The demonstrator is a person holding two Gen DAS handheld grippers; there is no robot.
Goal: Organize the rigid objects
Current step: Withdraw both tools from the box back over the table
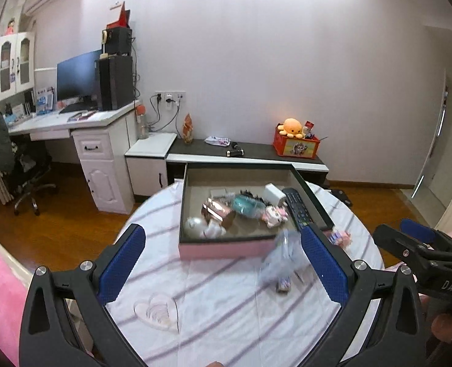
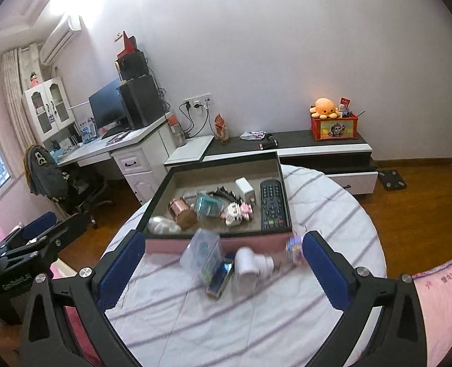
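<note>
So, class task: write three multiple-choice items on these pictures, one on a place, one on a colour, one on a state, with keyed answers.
1. Where does the remote control lie?
A. inside the tray
B. on the floor
C. on the desk

2. What colour is the tray outside?
A. green
B. pink
C. yellow

3. How is the right hand-held gripper?
A. shut on the remote
B. shut on a cup
C. open, holding nothing

Answers: 1 A, it lies along the tray's right wall; 2 B, the near wall shows pink; 3 C, its fingers stand wide apart with nothing pressed between them.
</note>
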